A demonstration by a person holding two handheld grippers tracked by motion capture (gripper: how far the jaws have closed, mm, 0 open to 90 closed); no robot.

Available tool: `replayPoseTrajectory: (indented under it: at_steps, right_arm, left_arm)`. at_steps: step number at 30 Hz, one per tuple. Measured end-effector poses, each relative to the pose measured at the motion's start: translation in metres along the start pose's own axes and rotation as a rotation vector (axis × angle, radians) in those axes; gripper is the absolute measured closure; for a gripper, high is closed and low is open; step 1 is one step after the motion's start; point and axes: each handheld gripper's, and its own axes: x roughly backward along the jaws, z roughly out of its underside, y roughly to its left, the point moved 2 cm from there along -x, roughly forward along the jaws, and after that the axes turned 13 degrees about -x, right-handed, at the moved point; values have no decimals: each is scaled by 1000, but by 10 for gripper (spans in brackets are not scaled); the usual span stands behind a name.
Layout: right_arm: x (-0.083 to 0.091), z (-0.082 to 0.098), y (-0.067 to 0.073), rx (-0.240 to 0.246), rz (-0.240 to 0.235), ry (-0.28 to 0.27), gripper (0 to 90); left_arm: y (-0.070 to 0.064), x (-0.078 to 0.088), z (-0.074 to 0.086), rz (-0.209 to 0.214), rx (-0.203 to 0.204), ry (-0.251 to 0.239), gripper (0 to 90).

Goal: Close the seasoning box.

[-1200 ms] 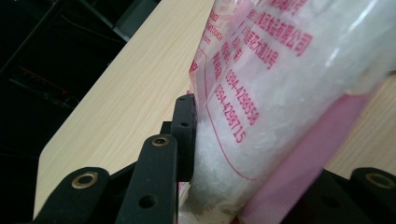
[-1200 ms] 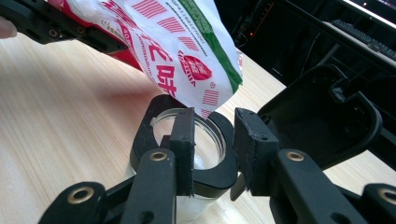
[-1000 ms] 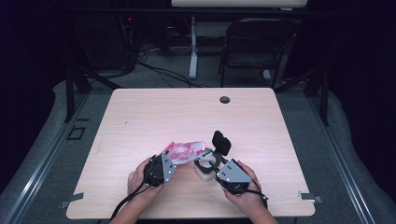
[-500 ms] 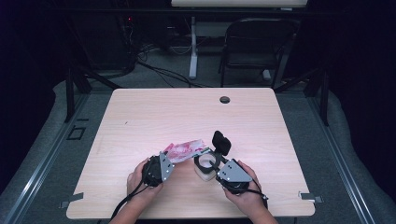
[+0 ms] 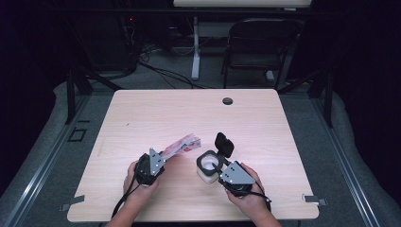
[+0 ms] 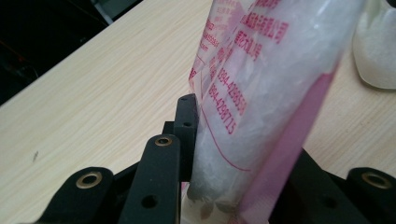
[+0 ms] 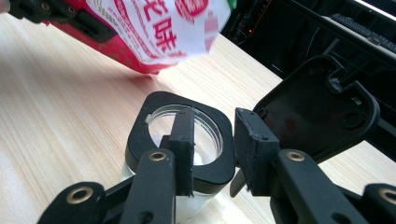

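Observation:
A pink and white plastic bag (image 5: 183, 144) of white granules (image 6: 261, 93) is held above the table (image 5: 142, 113), and my left gripper (image 5: 165, 155) is shut on its lower end. In the left gripper view the bag stands pinched between the jaws of my left gripper (image 6: 238, 130). A small clear jar (image 5: 207, 166) with a black rim (image 7: 154, 105) stands to its right, its hinged black lid (image 5: 223, 144) flipped open. My right gripper (image 7: 215, 116) is shut on the jar's rim, one finger inside the mouth and one outside. The bag's open end (image 7: 159, 32) hangs up and to the left of the jar's mouth.
A round cable hole (image 5: 227, 100) sits near the table's far edge. A black folding chair (image 5: 257, 47) and cables stand on the floor beyond the table. Bare wood lies on the table's far half.
My left gripper has carried the bag a little to the left, away from the jar's mouth. The right gripper and jar have stayed put.

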Motion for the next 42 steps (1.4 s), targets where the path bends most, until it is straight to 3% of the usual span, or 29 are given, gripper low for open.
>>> replayPoseTrajectory:
  at_steps: [7, 8, 12, 15, 19, 32, 42]
  right_arm:
    - [0, 0, 0, -1, 1, -2, 691]
    - [0, 0, 0, -2, 2, -2, 691]
    - [0, 0, -1, -3, 3, -2, 691]
    - [0, 0, 0, -3, 2, -1, 691]
    - [-1, 0, 1, 2, 0, 3, 691]
    - [0, 0, 1, -1, -1, 3, 690]
    - [0, 1, 0, -9, -3, 2, 689]
  left_arm:
    - [16, 6, 10, -10, 56, -4, 756]
    - [22, 8, 16, -13, 84, -3, 757]
    - [32, 11, 27, -20, 120, 10, 759]
    - [37, 13, 34, -26, 131, 19, 759]
    - [44, 14, 41, -44, 119, 36, 760]
    - [62, 20, 68, -105, 158, 81, 761]
    - [55, 12, 73, -71, 140, 143, 739]
